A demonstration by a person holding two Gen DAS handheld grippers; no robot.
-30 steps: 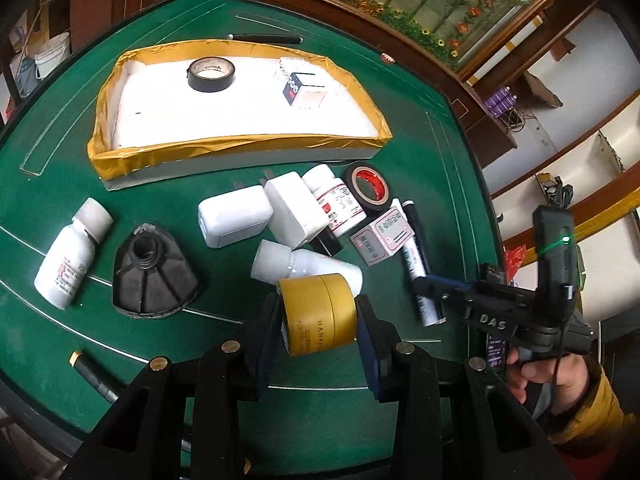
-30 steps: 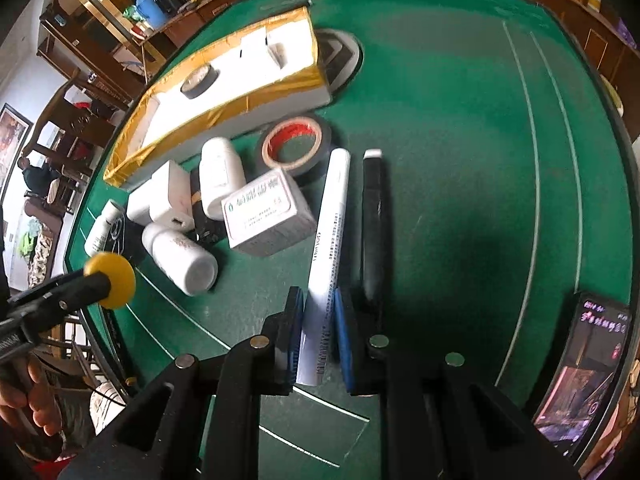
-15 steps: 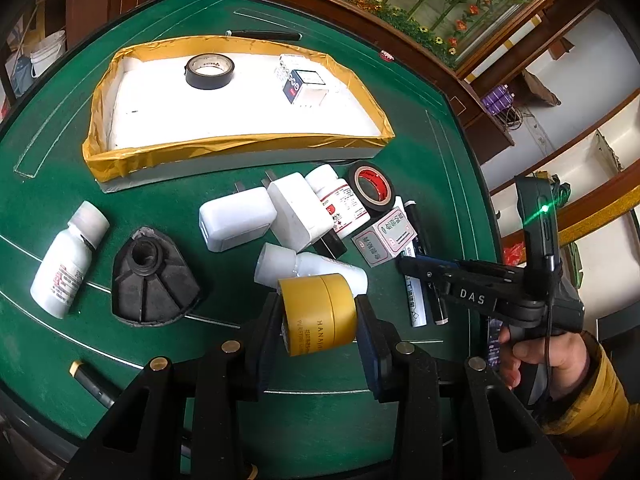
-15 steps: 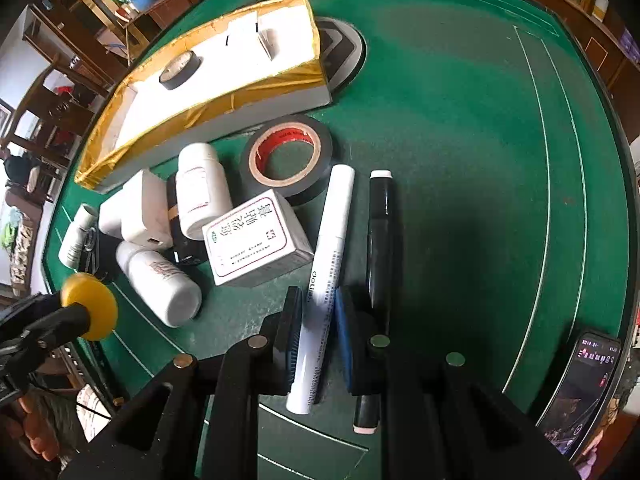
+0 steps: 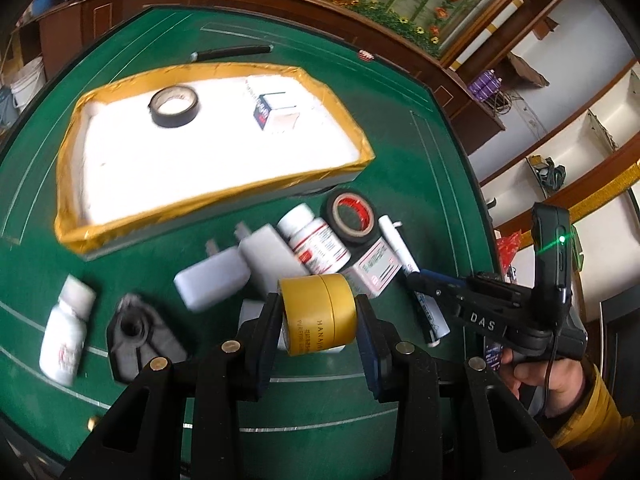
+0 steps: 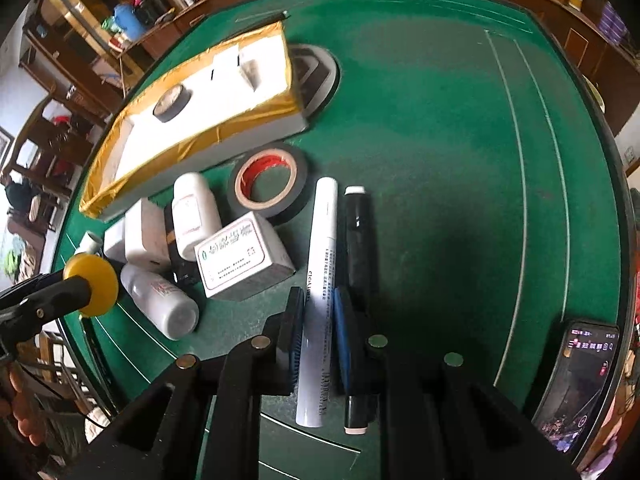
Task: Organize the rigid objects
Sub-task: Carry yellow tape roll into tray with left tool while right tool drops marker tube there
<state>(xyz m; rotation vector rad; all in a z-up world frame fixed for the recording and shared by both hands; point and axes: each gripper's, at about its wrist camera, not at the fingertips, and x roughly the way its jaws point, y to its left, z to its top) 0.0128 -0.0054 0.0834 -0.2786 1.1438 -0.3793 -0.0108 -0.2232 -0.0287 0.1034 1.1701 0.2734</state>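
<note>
Green table (image 6: 440, 140) with tray (image 5: 216, 196), bottles, tape.

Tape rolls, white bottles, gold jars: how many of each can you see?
Tape rolls: 2
White bottles: 3
Gold jar: 1
Total: 6
</note>
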